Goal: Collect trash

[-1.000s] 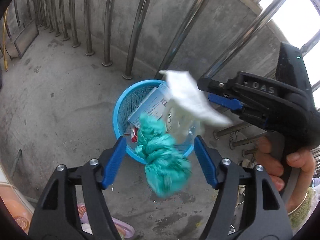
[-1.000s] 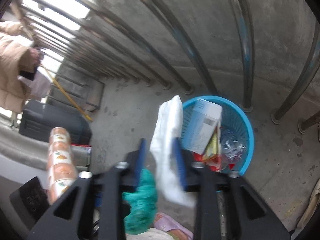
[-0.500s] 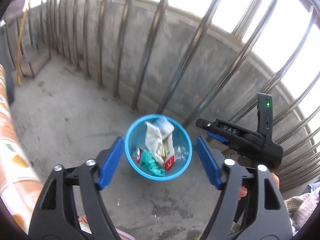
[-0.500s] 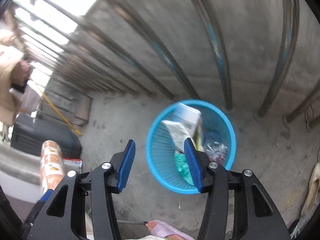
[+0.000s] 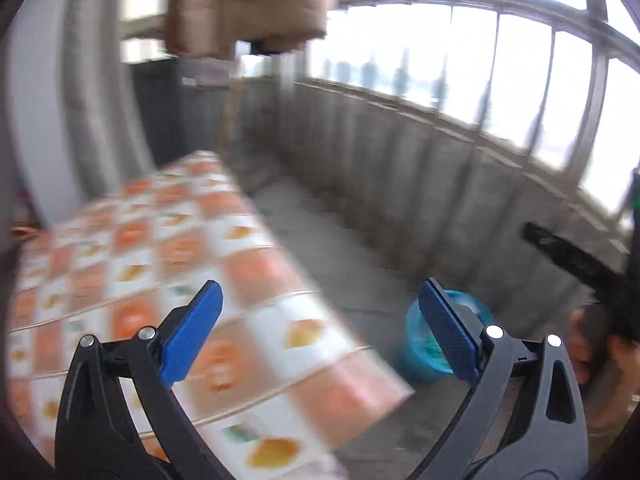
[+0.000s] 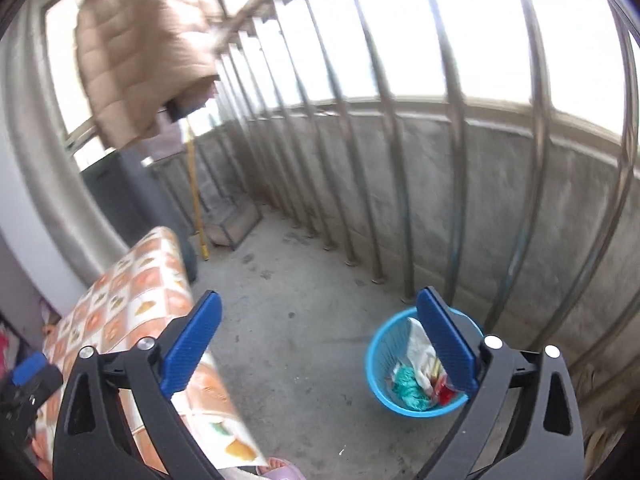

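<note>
Left claw (image 5: 318, 326) and right claw (image 6: 318, 338) seen opening, nothing between blades. Trash (image 6: 416, 376) lodged in blue basket (image 6: 380, 360) on floor. Counter (image 6: 132, 300) best scanned next; basket kept sighted.

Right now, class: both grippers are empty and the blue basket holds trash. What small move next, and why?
Probably swing both grippers toward the checkered table to look for leftover trash: the left gripper and right gripper are opening with nothing between them, and the blue basket already holds the teal and white pieces.

Rags (image 6: 414, 368) dropped into basket (image 6: 380, 354) (jaws opening, empty)
</note>
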Motion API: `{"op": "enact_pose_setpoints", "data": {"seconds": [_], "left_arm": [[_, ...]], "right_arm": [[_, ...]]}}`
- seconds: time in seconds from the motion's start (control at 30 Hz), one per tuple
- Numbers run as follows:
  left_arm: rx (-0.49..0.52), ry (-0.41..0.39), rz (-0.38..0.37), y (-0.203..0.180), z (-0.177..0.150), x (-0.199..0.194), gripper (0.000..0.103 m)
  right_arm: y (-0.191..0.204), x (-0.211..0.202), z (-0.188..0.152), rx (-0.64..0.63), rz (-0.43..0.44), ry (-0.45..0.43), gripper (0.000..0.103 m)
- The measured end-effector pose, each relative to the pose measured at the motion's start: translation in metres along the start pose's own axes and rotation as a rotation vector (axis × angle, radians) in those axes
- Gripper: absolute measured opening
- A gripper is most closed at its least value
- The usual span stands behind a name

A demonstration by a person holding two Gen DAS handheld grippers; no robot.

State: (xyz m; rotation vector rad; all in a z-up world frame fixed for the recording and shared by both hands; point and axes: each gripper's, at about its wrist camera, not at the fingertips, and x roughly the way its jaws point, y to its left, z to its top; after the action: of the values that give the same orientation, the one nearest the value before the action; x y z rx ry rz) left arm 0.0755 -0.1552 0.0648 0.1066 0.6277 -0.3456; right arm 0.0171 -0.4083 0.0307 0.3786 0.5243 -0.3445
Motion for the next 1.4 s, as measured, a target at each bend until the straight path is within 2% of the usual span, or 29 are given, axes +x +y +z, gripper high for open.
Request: {"op": "enact_pose_setpoints", "data": {"seconds": [0.07,0.1,0.3,0.37,0.47,0.53,0.67,0.77,0.83,0.9,1.07,1.4], "left_arm": [[-0.006,-0.024,0.105,0.02,-0.006,-0.019,0.094],[-0.012,-0.04,0.132,0.03,-0.01,-0.029,0.094],[-0.006,-0.066,0.22,0.08,-0.03,-0.071,0.094],[-0.016,-0.04,0.237,0.097,-0.034,-0.076,0.094],[-0.089,-0.007,0.272,0.12,-0.041,-0.084,0.094],[-0.143,-0.012,0.301,0.126,-0.048,-0.091,0.094],[-0.269,0.013,0.298,0.132,-0.068,-0.09,0.094],[-0.338,0.152,0.309,0.13,-0.089,-0.072,0.094],[-0.364,0.253,0.305,0.13,-0.103,-0.059,0.094],[-0.358,0.319,0.348,0.127,-0.115,-0.052,0.094],[-0.359,0.36,0.366,0.127,-0.125,-0.046,0.094],[-0.311,0.353,0.382,0.122,-0.116,-0.042,0.094]], "right_arm": [[0.03,-0.014,-0.007,-0.069,0.033,-0.008,0.097],[0.044,-0.02,-0.01,-0.095,0.044,-0.009,0.097],[0.118,-0.049,-0.029,-0.251,0.157,0.002,0.097],[0.143,-0.061,-0.038,-0.325,0.156,-0.022,0.097],[0.169,-0.077,-0.05,-0.386,0.125,-0.072,0.097],[0.179,-0.082,-0.055,-0.406,0.126,-0.058,0.097],[0.181,-0.072,-0.066,-0.419,0.111,0.034,0.097],[0.178,-0.054,-0.08,-0.434,0.075,0.158,0.097],[0.171,-0.046,-0.09,-0.43,0.041,0.204,0.097],[0.164,-0.038,-0.101,-0.424,0.008,0.249,0.097],[0.153,-0.028,-0.117,-0.425,-0.027,0.31,0.097],[0.135,-0.023,-0.115,-0.433,-0.076,0.329,0.097]]}}
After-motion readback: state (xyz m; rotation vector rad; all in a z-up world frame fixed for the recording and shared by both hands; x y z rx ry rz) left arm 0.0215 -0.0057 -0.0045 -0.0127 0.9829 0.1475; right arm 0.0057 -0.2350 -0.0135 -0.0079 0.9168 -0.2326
